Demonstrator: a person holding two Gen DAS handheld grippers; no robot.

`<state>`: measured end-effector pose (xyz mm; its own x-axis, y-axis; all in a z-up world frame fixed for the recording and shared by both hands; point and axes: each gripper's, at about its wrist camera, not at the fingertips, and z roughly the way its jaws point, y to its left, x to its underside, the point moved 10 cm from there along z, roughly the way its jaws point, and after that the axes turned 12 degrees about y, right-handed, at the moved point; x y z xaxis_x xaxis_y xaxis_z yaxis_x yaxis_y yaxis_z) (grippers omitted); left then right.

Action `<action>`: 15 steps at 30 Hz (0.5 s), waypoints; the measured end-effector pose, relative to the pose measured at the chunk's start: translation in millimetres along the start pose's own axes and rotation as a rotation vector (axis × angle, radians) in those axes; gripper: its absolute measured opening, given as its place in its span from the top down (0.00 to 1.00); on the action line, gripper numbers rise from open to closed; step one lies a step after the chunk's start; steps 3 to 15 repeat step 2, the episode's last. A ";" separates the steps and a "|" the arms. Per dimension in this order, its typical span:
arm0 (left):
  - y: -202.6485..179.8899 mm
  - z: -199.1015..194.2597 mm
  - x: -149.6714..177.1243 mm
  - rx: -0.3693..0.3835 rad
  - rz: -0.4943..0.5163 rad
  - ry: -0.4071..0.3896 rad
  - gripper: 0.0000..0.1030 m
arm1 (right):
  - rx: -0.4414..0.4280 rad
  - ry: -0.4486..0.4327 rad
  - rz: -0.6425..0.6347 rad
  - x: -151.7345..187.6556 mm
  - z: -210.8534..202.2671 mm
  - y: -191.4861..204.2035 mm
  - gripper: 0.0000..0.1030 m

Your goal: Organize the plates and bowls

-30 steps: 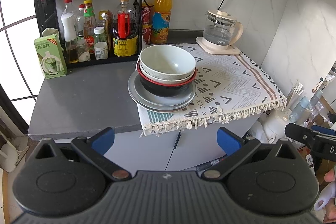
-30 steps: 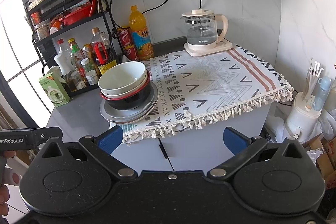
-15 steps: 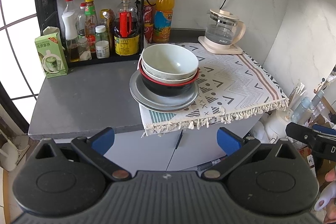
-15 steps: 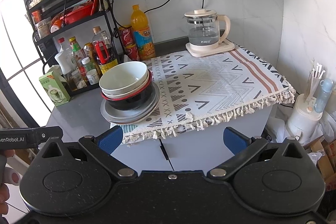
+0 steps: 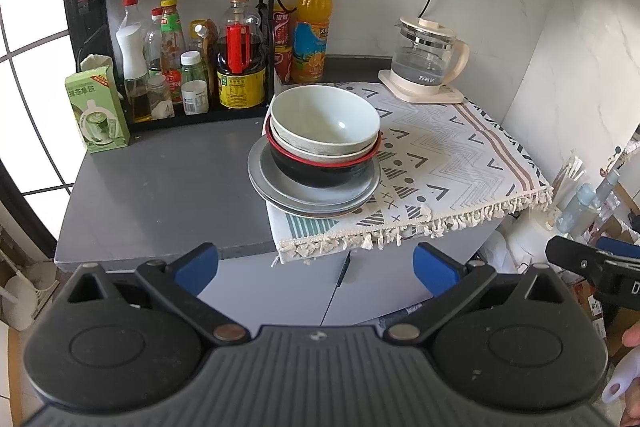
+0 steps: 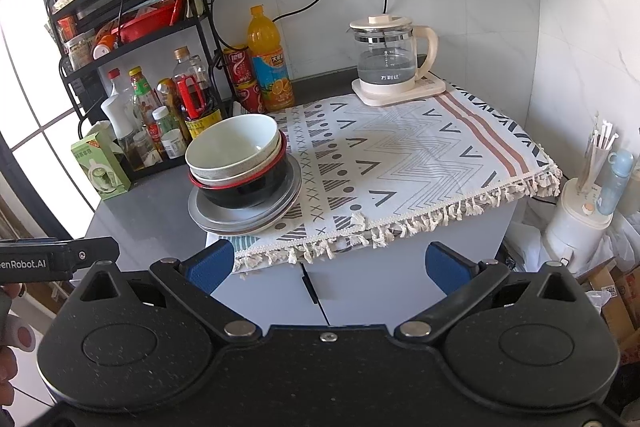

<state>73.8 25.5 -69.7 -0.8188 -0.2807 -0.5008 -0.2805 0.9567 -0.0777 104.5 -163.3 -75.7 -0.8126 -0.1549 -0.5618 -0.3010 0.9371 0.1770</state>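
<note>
A stack of dishes stands on the counter at the left edge of the patterned cloth [image 5: 460, 155] [image 6: 400, 163]. A pale green bowl [image 5: 324, 121] [image 6: 232, 147] is on top, nested in a speckled bowl, then a black bowl with a red rim [image 5: 320, 169] [image 6: 244, 189], all on grey plates [image 5: 312, 201] [image 6: 240, 217]. My left gripper [image 5: 316, 265] is open and empty, held in front of the counter, short of the stack. Likewise open and empty, my right gripper [image 6: 328, 265] hangs below the cloth's fringe.
A black rack [image 5: 168, 27] [image 6: 132, 39] with sauce bottles stands behind the stack. An orange drink bottle [image 5: 312, 31] [image 6: 266, 61], red cans and a glass kettle [image 5: 426, 61] [image 6: 390, 61] line the back wall. A green carton [image 5: 98, 111] [image 6: 100, 167] sits at the left on grey counter [image 5: 160, 195].
Both grippers have drifted slightly closer to the counter, so the dish stack looks a little larger. Nothing on the counter has moved.
</note>
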 end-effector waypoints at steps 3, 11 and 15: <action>-1.4 -0.3 0.1 0.002 0.004 0.000 0.00 | -0.002 0.002 0.003 -0.7 1.1 -2.2 0.00; -1.4 -0.3 0.1 0.002 0.004 0.000 0.00 | -0.002 0.002 0.003 -0.7 1.1 -2.2 0.00; -1.4 -0.3 0.1 0.002 0.004 0.000 0.00 | -0.002 0.002 0.003 -0.7 1.1 -2.2 0.00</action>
